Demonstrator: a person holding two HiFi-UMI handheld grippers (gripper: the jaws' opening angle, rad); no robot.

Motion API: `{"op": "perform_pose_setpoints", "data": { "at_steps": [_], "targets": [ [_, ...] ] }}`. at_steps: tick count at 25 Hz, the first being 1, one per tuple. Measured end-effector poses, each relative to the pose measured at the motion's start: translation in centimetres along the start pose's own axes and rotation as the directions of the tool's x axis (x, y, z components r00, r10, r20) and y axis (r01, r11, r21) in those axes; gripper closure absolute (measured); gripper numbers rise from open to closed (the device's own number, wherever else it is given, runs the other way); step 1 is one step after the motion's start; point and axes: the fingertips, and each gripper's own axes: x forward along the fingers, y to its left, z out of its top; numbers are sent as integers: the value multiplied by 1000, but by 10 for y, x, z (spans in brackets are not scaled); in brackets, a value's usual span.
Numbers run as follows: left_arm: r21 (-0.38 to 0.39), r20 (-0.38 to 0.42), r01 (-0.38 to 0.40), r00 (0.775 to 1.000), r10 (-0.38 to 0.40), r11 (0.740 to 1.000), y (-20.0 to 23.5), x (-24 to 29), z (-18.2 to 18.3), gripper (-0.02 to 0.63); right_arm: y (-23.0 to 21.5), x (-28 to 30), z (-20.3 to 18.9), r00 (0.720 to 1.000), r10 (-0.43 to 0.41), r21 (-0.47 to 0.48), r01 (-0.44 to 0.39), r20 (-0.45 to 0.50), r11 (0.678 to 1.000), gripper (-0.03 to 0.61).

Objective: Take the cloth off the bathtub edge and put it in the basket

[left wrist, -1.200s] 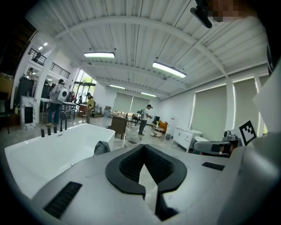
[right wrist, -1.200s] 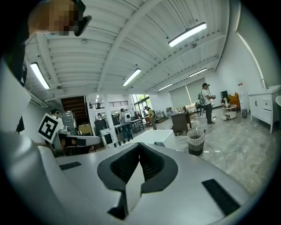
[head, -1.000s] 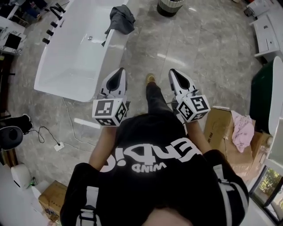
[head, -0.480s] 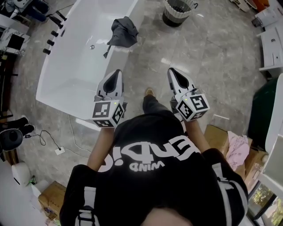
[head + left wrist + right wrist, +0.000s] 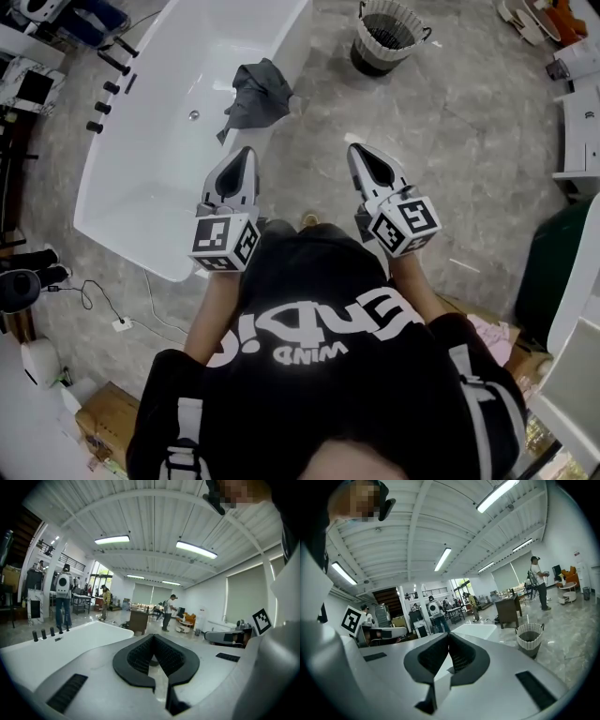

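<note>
A dark grey cloth (image 5: 257, 93) lies draped over the right edge of the white bathtub (image 5: 150, 178) in the head view. A woven basket (image 5: 386, 35) with a dark inside stands on the floor at the top; it shows in the right gripper view as well, where the basket (image 5: 529, 638) is at the right. My left gripper (image 5: 247, 153) hovers just below the cloth, apart from it, shut and empty. My right gripper (image 5: 355, 150) hangs over the grey floor between cloth and basket, also shut on nothing. In each gripper view the jaws of the left gripper (image 5: 152, 638) and right gripper (image 5: 448, 635) meet at their tips.
Black tap knobs (image 5: 109, 75) line the tub's far left rim. A cable and socket strip (image 5: 122, 323) lie on the floor at the left, near a cardboard box (image 5: 105, 424). A dark green object (image 5: 551, 255) and white cabinets (image 5: 583, 131) stand at the right. People stand (image 5: 62, 601) in the background.
The person has stepped forward: tub, cloth and basket have slid down the head view and come closer to the grippers. Both grippers stay shut and level.
</note>
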Motion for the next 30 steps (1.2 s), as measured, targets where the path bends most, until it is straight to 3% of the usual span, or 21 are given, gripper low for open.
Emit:
{"op": "perform_pose_setpoints", "data": {
  "at_steps": [11,19,30],
  "targets": [
    [-24,-12,-12,1000,12,1000,48,95,13,598,-50,94,9,998,38,3,-38,-48,999,565],
    [10,-40,7,999,-7,1000,101,176,37,598,-89,191,48,998,43,-15,-44,-37,999,565],
    [0,-19,9,1000,-9,1000,173,254,84,598,-104,304,85,995,96,-24,-96,-11,995,565]
  ]
}}
